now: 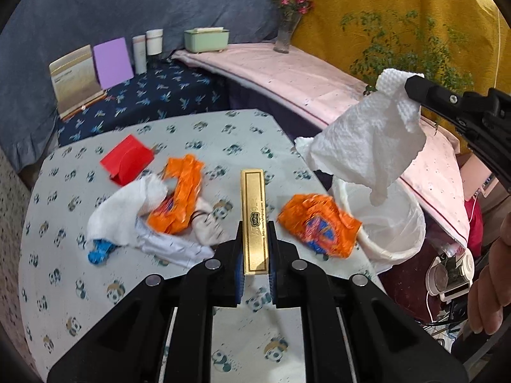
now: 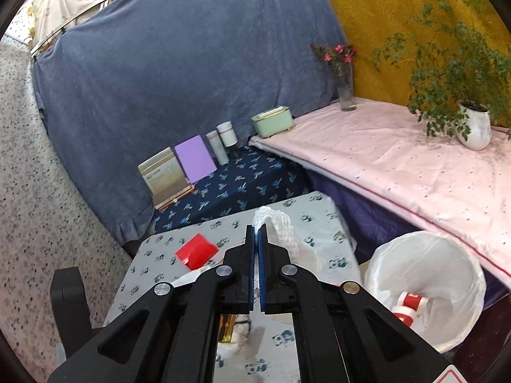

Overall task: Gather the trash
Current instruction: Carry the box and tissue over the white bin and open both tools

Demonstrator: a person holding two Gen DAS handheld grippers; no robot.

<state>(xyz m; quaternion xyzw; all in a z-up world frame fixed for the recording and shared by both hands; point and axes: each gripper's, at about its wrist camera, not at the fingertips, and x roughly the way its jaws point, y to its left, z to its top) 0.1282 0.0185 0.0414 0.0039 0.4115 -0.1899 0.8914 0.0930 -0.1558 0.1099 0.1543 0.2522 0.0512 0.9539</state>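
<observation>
Left fingers (image 1: 255, 249) clamping gold box (image 1: 254, 220); right fingers (image 2: 256, 239) pinching paper towel (image 2: 281, 223) near bin (image 2: 447, 274).

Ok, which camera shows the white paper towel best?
The left wrist view: the white paper towel hangs in full from the right gripper, above the white-lined trash bin. The right wrist view shows only a folded edge of it poking past that gripper's closed fingers.

The left gripper (image 1: 255, 242) is low over the table, its jaws closed on a gold box (image 1: 254, 220). The right gripper (image 2: 257, 239) is raised, its jaws pressed together on a white paper towel (image 2: 278, 223), which hangs from them.
</observation>
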